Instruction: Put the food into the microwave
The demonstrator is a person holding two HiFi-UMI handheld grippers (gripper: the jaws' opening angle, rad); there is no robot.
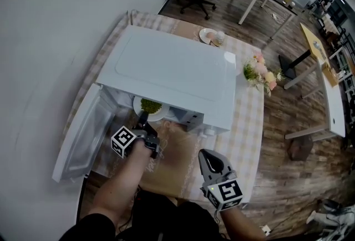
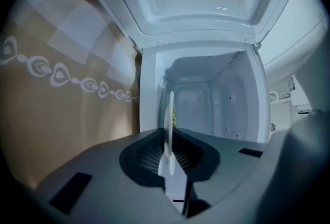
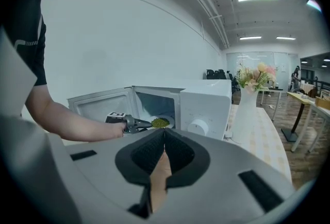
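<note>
Head view: white microwave on a checked table, door swung wide to the left. At the cavity mouth, a white plate, partly under the top edge, with green food heaped on it. Clamped on its near rim, the left gripper. Well apart, low over the table, the right gripper, carrying nothing.

Left gripper view: rolled frame, with door overhead and cavity straight ahead. Between the pads, the plate edge-on, a thin white line pinched from both sides. Past the rim only a speck of green, probably the food.

Right gripper view: jaws closed together on nothing. Beyond them the microwave with its door open and the left gripper holding the plate level at the opening. Here the food as a low, loose, grainy green mound on the middle of the plate.

Step in hand, by judgement: sliding the plate in. Keep it level and push straight along the cavity, clear of the frame and side walls. Grip firmly, with only a thin rim held and the load beyond the jaws. Set down near the centre before letting go. Hold the right gripper clear until time to shut the door.
</note>
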